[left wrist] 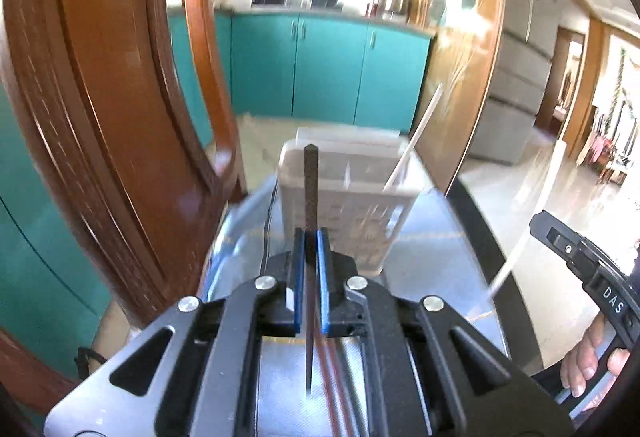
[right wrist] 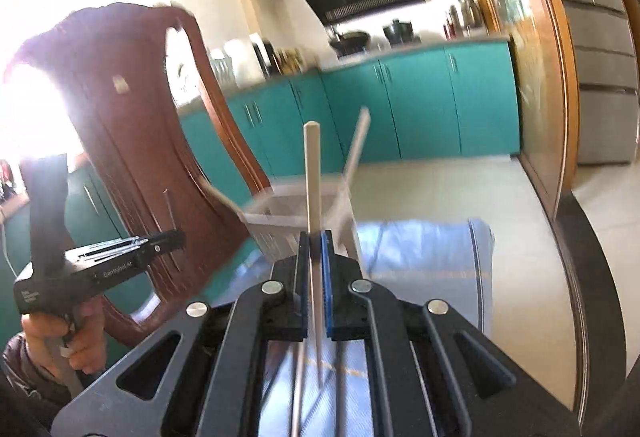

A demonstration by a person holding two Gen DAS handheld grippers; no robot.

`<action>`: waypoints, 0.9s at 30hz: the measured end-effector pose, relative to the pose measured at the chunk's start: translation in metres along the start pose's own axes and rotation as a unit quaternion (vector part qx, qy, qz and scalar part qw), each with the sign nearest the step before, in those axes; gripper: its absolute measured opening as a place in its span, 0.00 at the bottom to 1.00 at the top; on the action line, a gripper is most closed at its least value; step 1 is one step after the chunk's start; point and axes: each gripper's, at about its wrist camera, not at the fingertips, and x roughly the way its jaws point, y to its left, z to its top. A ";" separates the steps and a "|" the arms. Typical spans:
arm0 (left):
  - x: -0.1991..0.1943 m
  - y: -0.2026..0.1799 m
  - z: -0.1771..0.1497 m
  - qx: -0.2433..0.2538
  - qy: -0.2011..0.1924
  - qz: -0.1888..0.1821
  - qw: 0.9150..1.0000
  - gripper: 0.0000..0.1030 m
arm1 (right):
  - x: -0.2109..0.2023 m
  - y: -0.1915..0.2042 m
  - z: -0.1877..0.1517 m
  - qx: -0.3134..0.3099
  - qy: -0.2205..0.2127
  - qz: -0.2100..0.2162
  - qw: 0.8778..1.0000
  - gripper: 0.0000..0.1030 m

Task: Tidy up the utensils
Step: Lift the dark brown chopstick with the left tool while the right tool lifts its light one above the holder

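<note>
In the left wrist view my left gripper (left wrist: 311, 237) is shut on a dark chopstick (left wrist: 309, 181) that stands upright between the blue pads. Just beyond it on the table is a translucent utensil holder (left wrist: 360, 213) with a white chopstick (left wrist: 416, 135) leaning in it. My right gripper (right wrist: 316, 237) is shut on a cream chopstick (right wrist: 311, 173), also upright, in front of the blurred holder (right wrist: 280, 207). Each view shows the other gripper: the right gripper (left wrist: 540, 229) at the right edge, the left gripper (right wrist: 180, 237) at the left. Both are off the table.
Several more chopsticks (left wrist: 332, 377) lie on the bluish table cover (right wrist: 432, 253) under the grippers. A brown wooden chair (left wrist: 120, 117) stands close on the left. The table's dark edge (left wrist: 492, 237) runs along the right. Teal cabinets (left wrist: 328, 69) and a grey fridge (left wrist: 520, 77) are behind.
</note>
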 end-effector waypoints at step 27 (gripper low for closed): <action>0.058 0.025 0.098 -0.107 -0.099 0.031 0.989 0.07 | 0.089 -0.015 0.088 0.042 -0.070 -0.043 0.996 0.06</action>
